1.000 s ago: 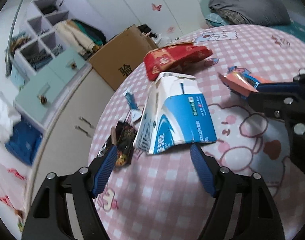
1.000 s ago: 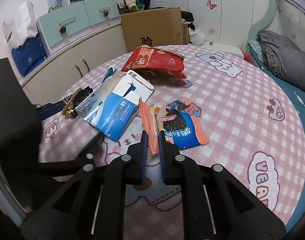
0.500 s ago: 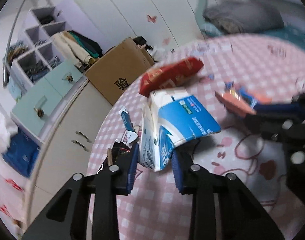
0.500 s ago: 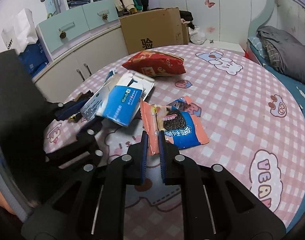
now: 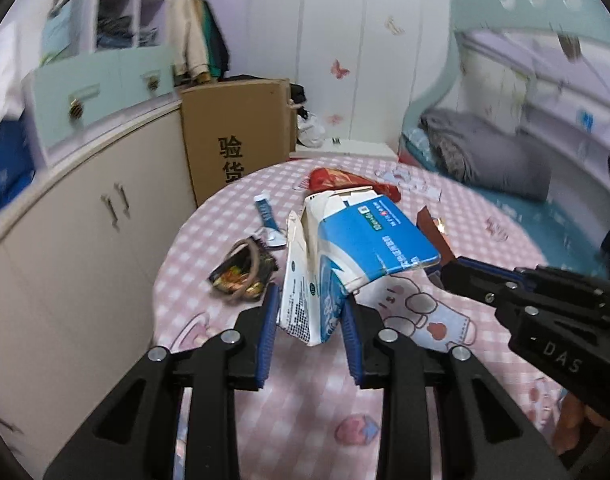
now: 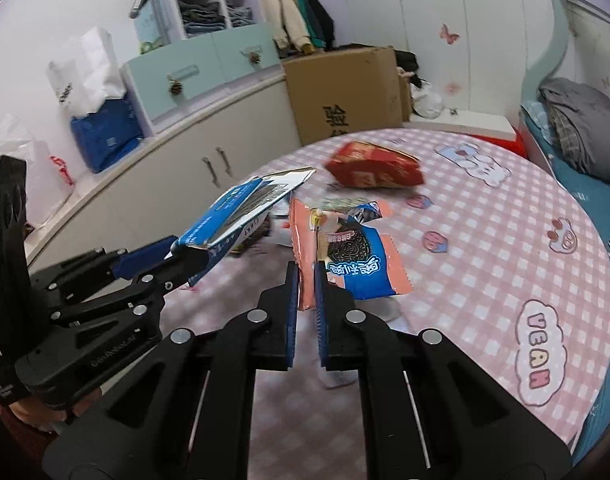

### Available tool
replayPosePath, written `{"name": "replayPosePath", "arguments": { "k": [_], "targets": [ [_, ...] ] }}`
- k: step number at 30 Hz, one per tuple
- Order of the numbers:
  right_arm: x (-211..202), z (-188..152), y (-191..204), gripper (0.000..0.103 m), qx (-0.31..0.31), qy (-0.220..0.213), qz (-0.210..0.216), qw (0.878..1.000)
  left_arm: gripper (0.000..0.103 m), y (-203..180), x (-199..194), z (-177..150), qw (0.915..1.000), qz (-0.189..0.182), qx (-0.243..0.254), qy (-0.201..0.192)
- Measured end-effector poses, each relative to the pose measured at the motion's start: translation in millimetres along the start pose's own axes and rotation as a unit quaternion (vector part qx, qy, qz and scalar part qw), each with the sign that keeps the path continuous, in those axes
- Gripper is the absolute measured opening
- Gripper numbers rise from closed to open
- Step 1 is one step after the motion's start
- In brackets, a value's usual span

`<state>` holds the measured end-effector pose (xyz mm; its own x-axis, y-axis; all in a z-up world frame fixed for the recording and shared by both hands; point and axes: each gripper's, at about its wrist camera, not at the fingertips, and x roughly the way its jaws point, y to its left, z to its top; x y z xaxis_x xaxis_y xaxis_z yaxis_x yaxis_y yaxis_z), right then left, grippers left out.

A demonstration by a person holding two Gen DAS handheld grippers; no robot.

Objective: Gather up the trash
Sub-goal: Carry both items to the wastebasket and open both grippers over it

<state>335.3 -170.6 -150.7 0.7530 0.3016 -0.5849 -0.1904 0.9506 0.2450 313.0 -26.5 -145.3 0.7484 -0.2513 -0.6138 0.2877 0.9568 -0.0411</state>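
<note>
Round counter (image 5: 313, 412) with pink checked cloth fills the near and middle ground in both views. Far left: cream cabinets (image 5: 85, 240) with mint drawers on top, then a cardboard box (image 5: 237, 136) on the floor at the counter's far edge. Bed with a grey blanket (image 5: 485, 152) far right.

Left tongs (image 5: 311, 320): level, pointing across the counter toward the box. Blue pads pressed onto the near end of a blue-and-white carton (image 5: 345, 256), part closed to carton width. The carton is flattened, tilted up and away from the tongs, far flaps open; in the right wrist view (image 6: 241, 212) it is clear of the cloth.

Right tongs (image 6: 307, 300): level, aimed at the far side of the counter, nearly closed on the near left edge of an orange-and-blue cookie wrapper (image 6: 345, 256). The wrapper hangs off to the right of the pads; can't tell if its far end touches the cloth. In the left wrist view the right tongs (image 5: 445, 270) come in from the right, tips just beside the carton's right corner.

Still lying on the counter: a red snack bag (image 6: 375, 166) at the far side, a dark wrapper (image 5: 245, 276) left of the carton, and a small blue sachet (image 5: 265, 210) beyond it.
</note>
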Motion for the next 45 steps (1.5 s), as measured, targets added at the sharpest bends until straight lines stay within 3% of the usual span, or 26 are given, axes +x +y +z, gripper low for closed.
{"name": "replayPosePath", "arguments": {
  "k": [6,12,16,24,28,34,36,38,45],
  "targets": [
    [-5,0,59,0.008,-0.033,0.000,0.042,0.999,0.029,46,-41,-16,0.9974,0.006,-0.069,-0.020],
    [14,-12,127,0.008,-0.072,0.025,0.095,0.993,0.029,111,-80,-46,0.9876,0.058,-0.143,-0.031],
    [39,-29,185,0.008,-0.106,0.057,0.133,0.984,0.029,162,-96,-77,0.9766,0.100,-0.189,-0.022],
    [117,-83,279,0.008,-0.155,0.149,0.175,0.961,0.029,254,-88,-148,0.9481,0.160,-0.272,0.037],
    [161,-110,308,0.008,-0.171,0.187,0.179,0.951,0.029,294,-68,-184,0.9307,0.172,-0.315,0.068],
    [217,-135,326,0.009,-0.184,0.222,0.169,0.943,0.029,329,-38,-218,0.9123,0.186,-0.350,0.102],
    [233,-143,328,0.015,-0.188,0.232,0.164,0.940,0.029,336,-28,-226,0.9090,0.184,-0.356,0.114],
    [242,-148,325,0.046,-0.187,0.234,0.155,0.942,0.029,339,-19,-233,0.9059,0.185,-0.361,0.123],
    [259,-153,308,0.051,-0.169,0.234,0.124,0.949,0.030,343,5,-245,0.9002,0.183,-0.368,0.146]
  ]
}}
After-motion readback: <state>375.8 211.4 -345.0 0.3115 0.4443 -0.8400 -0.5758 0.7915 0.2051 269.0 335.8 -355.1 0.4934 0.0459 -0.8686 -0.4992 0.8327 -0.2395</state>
